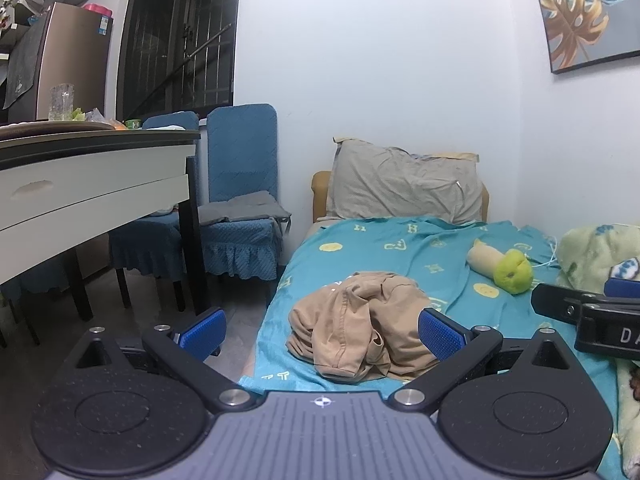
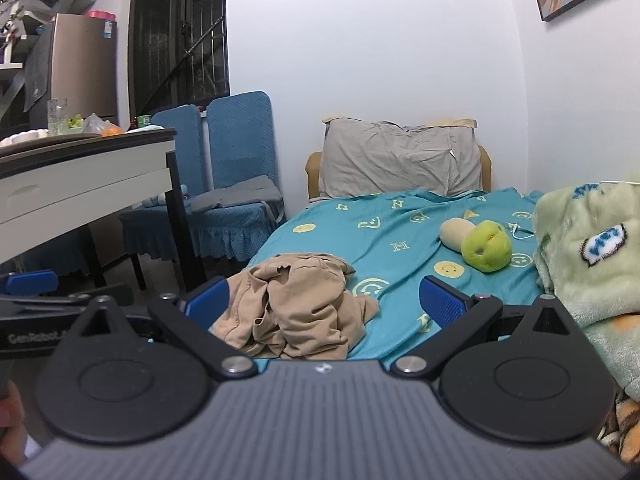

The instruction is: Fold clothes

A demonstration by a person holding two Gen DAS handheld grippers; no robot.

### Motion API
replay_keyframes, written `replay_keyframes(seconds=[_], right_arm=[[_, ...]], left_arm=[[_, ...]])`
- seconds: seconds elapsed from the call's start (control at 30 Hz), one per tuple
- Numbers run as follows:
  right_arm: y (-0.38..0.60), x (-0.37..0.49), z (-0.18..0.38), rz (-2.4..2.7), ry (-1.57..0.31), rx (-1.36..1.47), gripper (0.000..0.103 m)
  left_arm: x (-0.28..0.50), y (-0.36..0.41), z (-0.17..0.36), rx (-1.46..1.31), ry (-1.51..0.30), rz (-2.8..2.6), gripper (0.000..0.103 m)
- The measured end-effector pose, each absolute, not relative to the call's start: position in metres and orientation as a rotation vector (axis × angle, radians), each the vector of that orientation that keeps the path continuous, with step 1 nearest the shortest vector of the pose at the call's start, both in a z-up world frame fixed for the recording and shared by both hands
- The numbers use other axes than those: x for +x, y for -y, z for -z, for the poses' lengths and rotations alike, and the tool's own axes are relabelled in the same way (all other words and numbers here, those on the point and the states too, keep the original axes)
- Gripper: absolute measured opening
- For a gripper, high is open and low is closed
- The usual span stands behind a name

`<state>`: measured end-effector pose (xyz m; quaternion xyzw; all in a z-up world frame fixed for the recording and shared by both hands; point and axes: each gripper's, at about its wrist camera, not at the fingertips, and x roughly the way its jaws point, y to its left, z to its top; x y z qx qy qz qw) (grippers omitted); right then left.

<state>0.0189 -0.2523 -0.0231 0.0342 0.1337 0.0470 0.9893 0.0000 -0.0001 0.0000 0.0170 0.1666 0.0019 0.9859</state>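
While both tools hover level over the near end of the bed, neither touches anything. The left gripper (image 1: 322,330) points along the bed toward the pillow (image 1: 404,190), its blue-padded fingers (image 1: 440,334) spread wide with nothing between them. The right gripper (image 2: 324,300) is held the same way, level and aimed at the headboard end, its jaws likewise wide apart and empty. In the left wrist view the right tool's black body shows at the far right edge, just beside the left one; in the right wrist view the left tool appears at the far left edge, so the two sit side by side at about the same height.

The tan garment (image 1: 360,328) lies in a crumpled heap on the teal sheet (image 1: 400,248), just beyond the left jaws and framed by their gap, closer to the right-hand finger. From the right gripper it sits ahead of the left-hand finger, left of the gap's centre (image 2: 294,312). It is bunched, with folds and a hem showing, so no clear long axis or heading can be told.

Farther ahead, beyond the right-hand fingers, a green and cream plush toy (image 2: 478,240) lies on the sheet, its long axis slanting across the bed. A pale green blanket (image 2: 588,248) is piled to the right of the right jaws.
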Motion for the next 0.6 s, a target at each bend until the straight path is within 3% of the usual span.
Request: replay_keyframes(seconds=[0.6], right_arm=[[0.279,0.013,0.015,-0.081,-0.307,0.195,0.103]], left_arm=[[-0.019,0.025,-0.026,0.033,-0.325,-0.005,0.103]])
